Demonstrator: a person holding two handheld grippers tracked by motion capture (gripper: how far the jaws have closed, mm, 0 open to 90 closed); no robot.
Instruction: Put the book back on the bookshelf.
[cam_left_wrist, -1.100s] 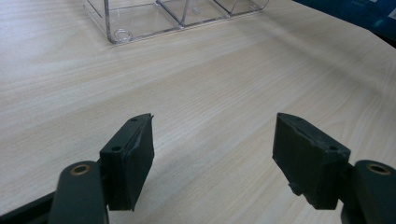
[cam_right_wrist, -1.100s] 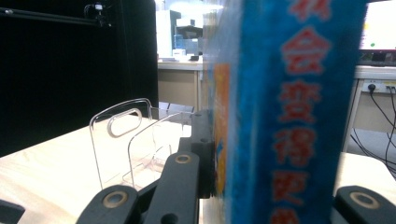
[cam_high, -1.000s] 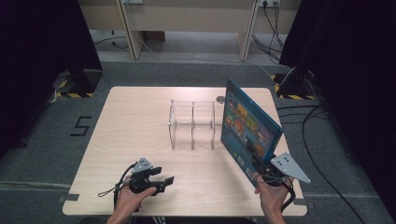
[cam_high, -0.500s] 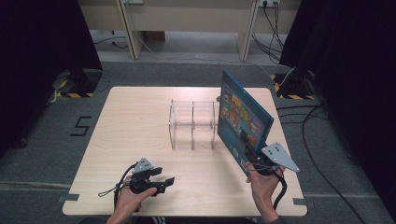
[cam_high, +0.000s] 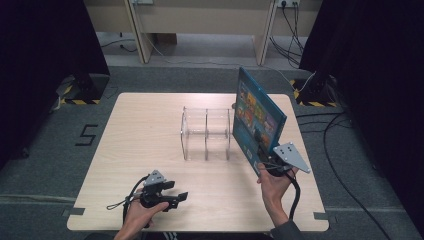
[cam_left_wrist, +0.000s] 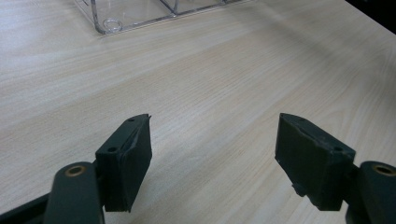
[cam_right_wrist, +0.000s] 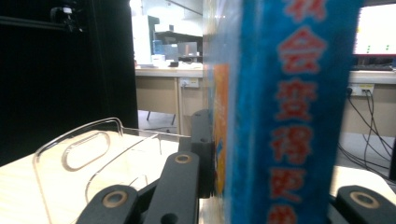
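Observation:
A tall blue book (cam_high: 257, 117) with a colourful cover stands upright above the table's right side, just right of a clear acrylic rack (cam_high: 206, 132). My right gripper (cam_high: 266, 161) is shut on the book's lower edge. In the right gripper view the blue spine (cam_right_wrist: 289, 116) with red characters rises between the jaws, and the rack (cam_right_wrist: 88, 149) lies to its left. My left gripper (cam_high: 176, 197) rests low near the front edge. Its jaws have just been opening and stand open (cam_left_wrist: 212, 140) over bare wood, nothing between them.
The wooden table (cam_high: 145, 130) has bare room on its left and front. The rack's corner (cam_left_wrist: 112, 21) shows far ahead in the left gripper view. Cables (cam_high: 345, 135) lie on the floor to the right, and desk legs (cam_high: 137, 25) stand behind.
My right gripper has carried the book a little leftward and farther from the front edge, closer to the rack. The left hand has stayed in place.

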